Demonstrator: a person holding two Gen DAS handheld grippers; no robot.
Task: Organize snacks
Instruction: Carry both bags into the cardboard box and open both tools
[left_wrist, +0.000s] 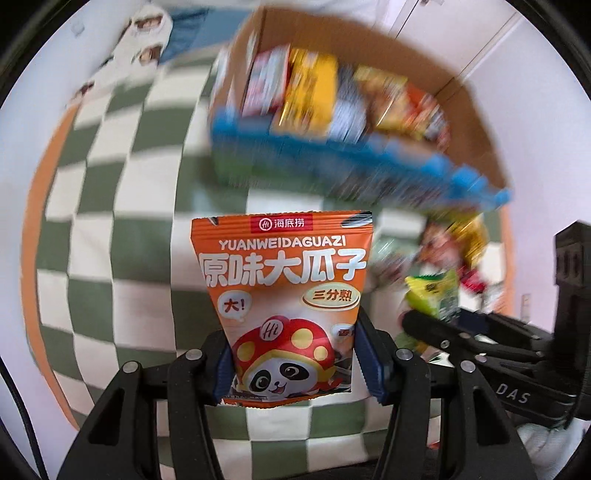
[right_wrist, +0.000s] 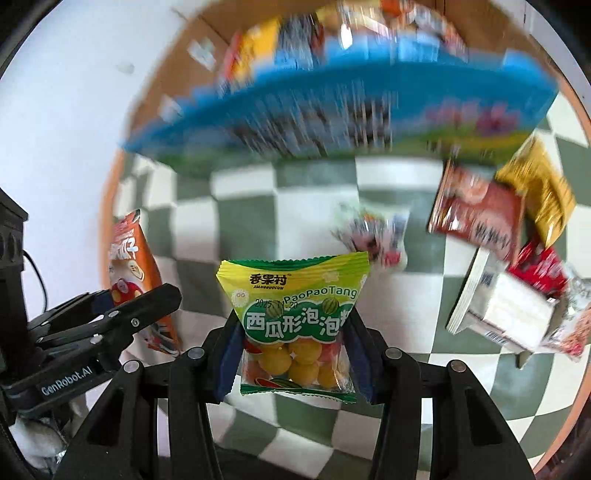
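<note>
over the checkered cloth: both grippers are hovering side by side, each carrying a packet, short of the cardboard box.
left gripper: its jaws are clamping the lower sides of the orange seed packet, which is standing upright between the blue pads.
right gripper: its jaws are pinching the green-and-yellow candy packet near its bottom, holding it upright.
step in hand: judging by the pose, both are carrying snacks toward the box, which is already holding a row of packets behind its blue printed front.
next move: this is calling for reaching over the front edge, finding a free gap in the row, and spreading the jaws one at a time so the packets are not colliding.
still loose: a red packet, a yellow one and a white carton are lying on the cloth to the right.
writing, orange packet: "yuanweidaguazi", 海底捞, 原味大瓜子, 三分熟, 大!.
writing, candy packet: 香果村, "paopaotang", 西瓜形泡泡, date 2025.11.20.
writing, tools: "das", "genrobot.ai".
</note>
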